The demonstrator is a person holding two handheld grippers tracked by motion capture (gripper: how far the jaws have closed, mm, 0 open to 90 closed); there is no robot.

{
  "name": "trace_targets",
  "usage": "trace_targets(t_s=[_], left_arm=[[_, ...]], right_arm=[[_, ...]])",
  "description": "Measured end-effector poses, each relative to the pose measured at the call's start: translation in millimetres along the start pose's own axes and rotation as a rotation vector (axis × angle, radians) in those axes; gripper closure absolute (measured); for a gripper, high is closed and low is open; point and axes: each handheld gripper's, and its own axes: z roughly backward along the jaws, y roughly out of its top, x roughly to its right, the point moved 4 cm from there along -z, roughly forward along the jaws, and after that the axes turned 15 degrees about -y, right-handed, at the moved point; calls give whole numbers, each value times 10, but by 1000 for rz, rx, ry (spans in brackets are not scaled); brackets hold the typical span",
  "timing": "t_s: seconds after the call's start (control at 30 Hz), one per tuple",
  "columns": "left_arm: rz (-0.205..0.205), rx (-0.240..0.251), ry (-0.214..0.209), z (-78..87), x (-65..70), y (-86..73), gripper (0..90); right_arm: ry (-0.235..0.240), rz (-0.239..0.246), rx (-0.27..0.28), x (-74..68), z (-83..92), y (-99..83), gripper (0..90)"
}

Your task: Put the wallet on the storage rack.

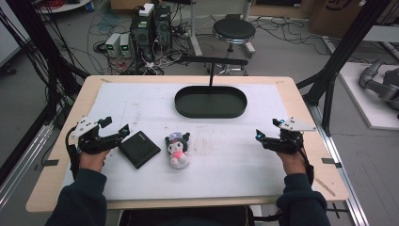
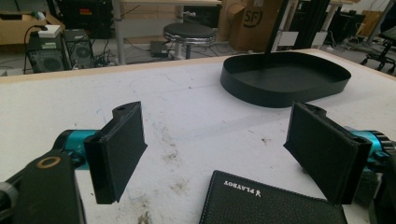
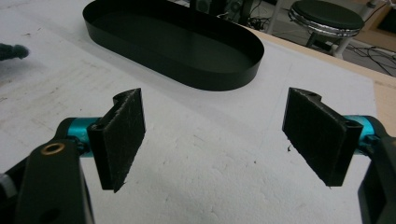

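two grippers over the white worktop, both with fingers apart and nothing between them.

the left gripper [image 1: 115, 126] is just beside the black wallet [image 1: 139, 149], which lies flat near the front left; in the left gripper view the wallet [image 2: 273, 205] is low, under and before the fingers [image 2: 119, 149], not touched. a small plush toy [image 1: 178, 149] lies just right of the wallet. the right gripper [image 1: 267, 128] is well apart, on the right side. a black oval tray [image 1: 210, 113] stands farther back in the middle.
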Motion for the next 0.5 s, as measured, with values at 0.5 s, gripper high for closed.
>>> trace_targets(t_s=[0.5], left_arm=[[8,-2,3,-1,3,-13,198]], right_arm=[[10,-24,9,19,27,-6,217]])
